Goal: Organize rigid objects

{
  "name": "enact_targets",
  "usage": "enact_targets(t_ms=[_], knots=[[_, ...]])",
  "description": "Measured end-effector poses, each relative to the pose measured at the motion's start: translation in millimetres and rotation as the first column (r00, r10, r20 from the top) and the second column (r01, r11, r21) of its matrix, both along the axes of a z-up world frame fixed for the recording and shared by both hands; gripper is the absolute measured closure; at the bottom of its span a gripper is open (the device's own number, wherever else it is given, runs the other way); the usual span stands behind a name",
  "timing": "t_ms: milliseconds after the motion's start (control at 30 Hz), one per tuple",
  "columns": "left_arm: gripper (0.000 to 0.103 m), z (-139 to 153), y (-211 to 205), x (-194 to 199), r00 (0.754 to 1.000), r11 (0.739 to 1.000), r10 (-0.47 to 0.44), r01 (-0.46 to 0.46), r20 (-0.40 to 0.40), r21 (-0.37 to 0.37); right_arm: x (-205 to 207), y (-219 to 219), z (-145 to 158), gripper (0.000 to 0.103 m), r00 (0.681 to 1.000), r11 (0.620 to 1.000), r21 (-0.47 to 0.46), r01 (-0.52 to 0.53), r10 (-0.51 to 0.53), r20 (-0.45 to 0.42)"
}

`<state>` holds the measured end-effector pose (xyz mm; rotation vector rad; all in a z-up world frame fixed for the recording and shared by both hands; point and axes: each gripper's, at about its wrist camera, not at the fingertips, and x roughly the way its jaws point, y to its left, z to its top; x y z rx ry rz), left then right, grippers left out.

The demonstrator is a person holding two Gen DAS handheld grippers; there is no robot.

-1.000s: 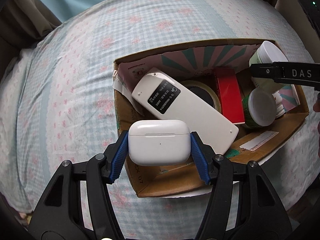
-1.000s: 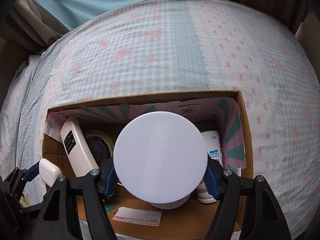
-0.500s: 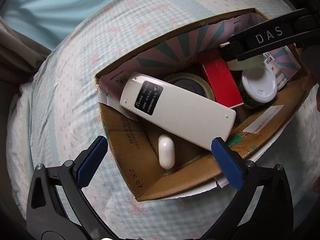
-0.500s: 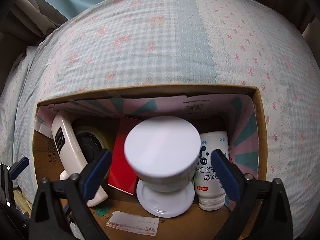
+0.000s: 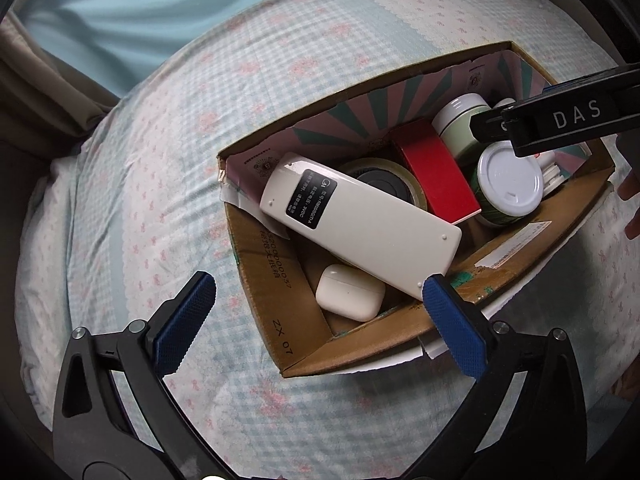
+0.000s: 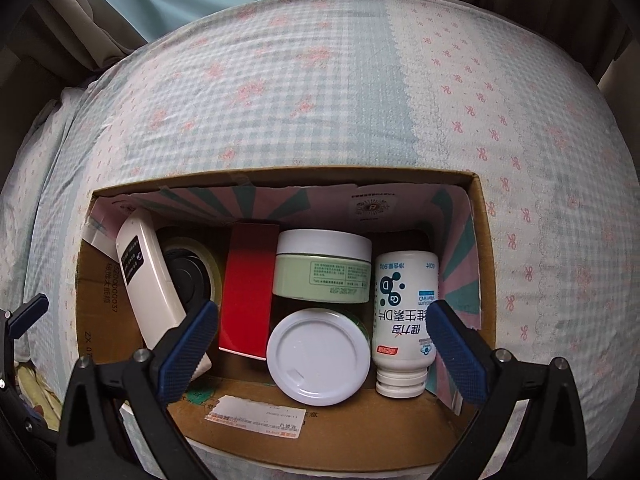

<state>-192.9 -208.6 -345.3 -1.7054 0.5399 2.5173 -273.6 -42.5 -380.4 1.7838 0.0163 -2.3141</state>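
Observation:
A cardboard box (image 5: 288, 332) (image 6: 328, 432) sits on the bed. In it lie a white earbud case (image 5: 350, 298), a white remote (image 5: 356, 228) (image 6: 148, 280), a tape roll (image 5: 384, 180) (image 6: 192, 268), a red box (image 5: 436, 168) (image 6: 248, 288), a pale green jar on its side (image 5: 460, 128) (image 6: 322, 268), a white-lidded jar (image 5: 508, 184) (image 6: 318, 356) and a white pill bottle (image 6: 404, 320). My left gripper (image 5: 316, 328) is open and empty above the box's near left corner. My right gripper (image 6: 320, 348) is open and empty above the jars; its arm (image 5: 560, 116) shows in the left wrist view.
The box rests on a checked blue and pink bedspread (image 5: 160, 140) (image 6: 320, 80). Curtains (image 6: 80, 40) hang behind the bed. The left gripper's fingertip (image 6: 28, 312) shows at the left edge of the right wrist view.
My left gripper opened and the earbud case dropped into the box's corner. My right gripper opened and the pale green jar landed on its side behind the white-lidded jar. Both grippers pulled back.

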Motion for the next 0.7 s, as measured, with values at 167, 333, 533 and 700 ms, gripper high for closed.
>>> enact_targets(t_ms=[167,333,533,700], knots=[[0.000,14.9,-24.4,21.0,0.988,0.985,0.155,-0.154,-0.004,0.078,7.6,2.0,2.3,0.000,0.998,0.998,-0.040,-0.057,0.058,0.024],[0.000,33.8,-32.8,41.5,0.969,0.963,0.245,-0.243,-0.007,0.118,21.0,12.1,19.6,0.000,0.998,0.997,-0.062,-0.055,0.055,-0.001],[0.000,102.4,-7.8,42.4,0.960,0.946,0.272,-0.254,-0.070,0.202,41.2,36.3,85.0,0.000,0.997,0.996,-0.068,-0.060,0.056,-0.051],[0.000,197.9,19.5,39.7,0.945,0.914,0.294,-0.234,-0.145,0.331,68.5,70.2,181.6,0.000,0.988,0.998,-0.052,-0.040,0.032,-0.148]])
